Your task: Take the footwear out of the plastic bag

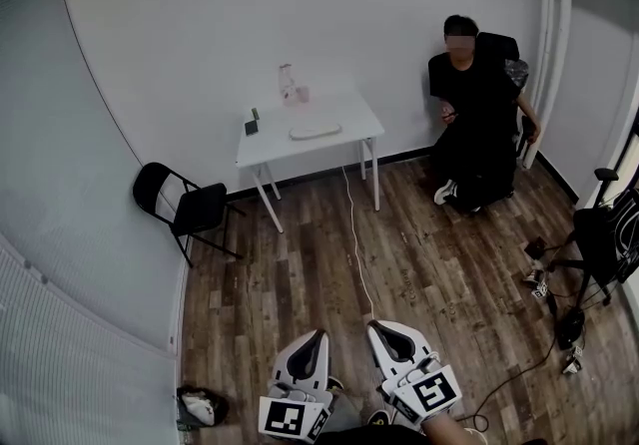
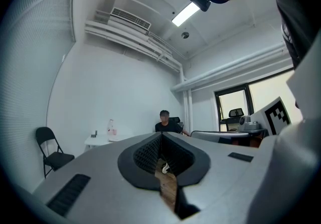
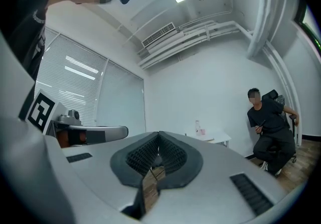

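Floor heap: a dark, bag-like heap (image 1: 200, 406) with something white in it lies by the left wall, near the person's feet; I cannot tell what it is.
Left hand-held gripper (image 1: 319, 337): jaws pressed together with nothing between them, held level, pointing a little right of the desk (image 1: 268, 144).
Task's thing: probably the flat white packet (image 1: 316, 132) on the desk, well apart from both tools; it is too small to confirm as bag or footwear.
Long axis: the packet runs left to right along the desk, broadside to the person.
Right hand-held gripper (image 1: 374, 329): closed and empty, tipped slightly up, pointing left of the desk.
Nearer hand: neither clearly; the packet lies almost straight ahead, between the two tips.
Coming move: judged to be an approach to the desk before any grasp.
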{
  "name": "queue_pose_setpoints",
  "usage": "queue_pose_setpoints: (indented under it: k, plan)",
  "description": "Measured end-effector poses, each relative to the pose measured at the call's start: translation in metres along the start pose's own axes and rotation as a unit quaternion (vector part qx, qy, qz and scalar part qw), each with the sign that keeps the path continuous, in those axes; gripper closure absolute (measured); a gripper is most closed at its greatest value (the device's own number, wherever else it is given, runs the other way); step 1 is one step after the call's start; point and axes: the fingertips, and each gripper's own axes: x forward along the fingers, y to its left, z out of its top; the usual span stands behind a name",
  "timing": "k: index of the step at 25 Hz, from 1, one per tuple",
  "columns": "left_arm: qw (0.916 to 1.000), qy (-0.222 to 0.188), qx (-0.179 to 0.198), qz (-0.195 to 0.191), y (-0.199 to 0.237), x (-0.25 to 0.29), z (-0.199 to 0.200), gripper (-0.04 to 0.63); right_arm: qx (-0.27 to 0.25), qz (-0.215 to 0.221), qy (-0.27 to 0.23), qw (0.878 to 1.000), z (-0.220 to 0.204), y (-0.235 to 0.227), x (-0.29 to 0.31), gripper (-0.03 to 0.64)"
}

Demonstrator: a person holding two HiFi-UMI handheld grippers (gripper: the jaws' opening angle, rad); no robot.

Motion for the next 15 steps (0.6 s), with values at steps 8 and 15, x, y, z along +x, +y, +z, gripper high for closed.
queue_pose_setpoints:
  k: [8,15]
  plan:
    - [0.9999,0.008,-0.007,-0.003,0.023,0.023,-0.006,0.572,-0.001,-0.007,0.007,1.000,-0.005,-0.016,0.027,0.600]
    - [0.9996,0.024,-0.015,-0.008,0.058,0.056,-0.020,0.572,0.005,-0.013,0.019,1.000,-0.019,-0.037,0.068,0.600]
